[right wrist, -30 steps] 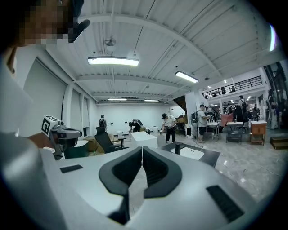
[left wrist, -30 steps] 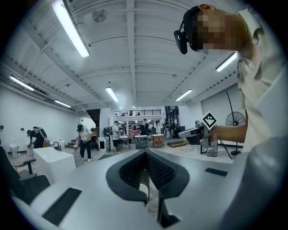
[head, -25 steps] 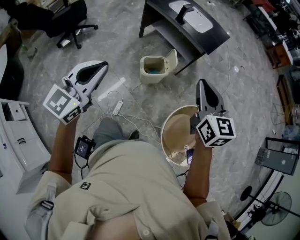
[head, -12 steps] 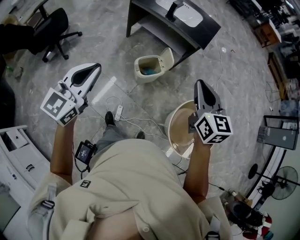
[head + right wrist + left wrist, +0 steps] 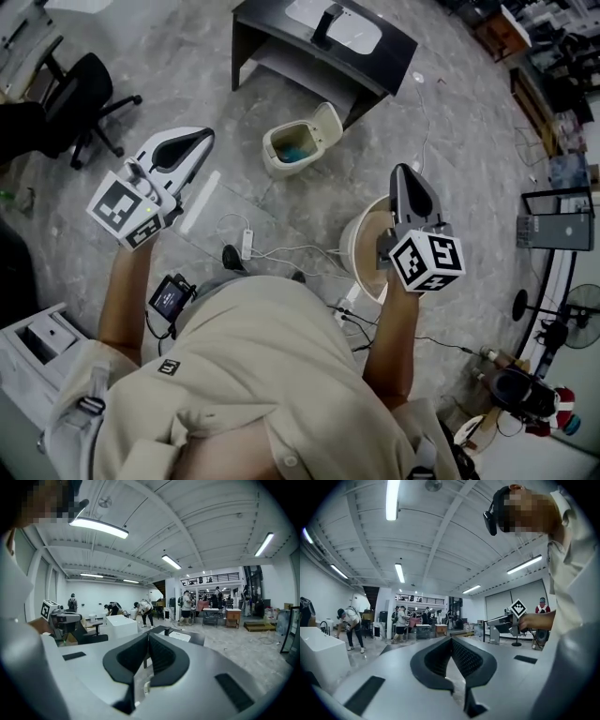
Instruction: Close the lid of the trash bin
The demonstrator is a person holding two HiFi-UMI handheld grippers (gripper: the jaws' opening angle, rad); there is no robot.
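A small beige trash bin [image 5: 292, 148] stands on the grey floor ahead of me, in the head view. Its lid [image 5: 328, 120] is tipped up open at its right side, and something teal lies inside. My left gripper [image 5: 204, 138] is held out level to the left of the bin, well short of it, shut and empty. My right gripper [image 5: 405, 170] is held to the right of the bin, over a round beige tub [image 5: 360, 246], also shut with nothing in it. In the left gripper view [image 5: 451, 640] and the right gripper view [image 5: 148, 635] the black pads meet.
Behind the bin stands a black desk [image 5: 389, 56] with a white sink. An office chair [image 5: 86, 92] is at far left. A power strip [image 5: 247, 245] with cables lies by my feet. Screens [image 5: 547, 217] and a fan [image 5: 574, 307] stand at right. People stand far off in the hall.
The person has stepped and turned, so the floor slid in the view: the desk and bin shifted left, the chair came further in. Both grippers stayed shut and held out.
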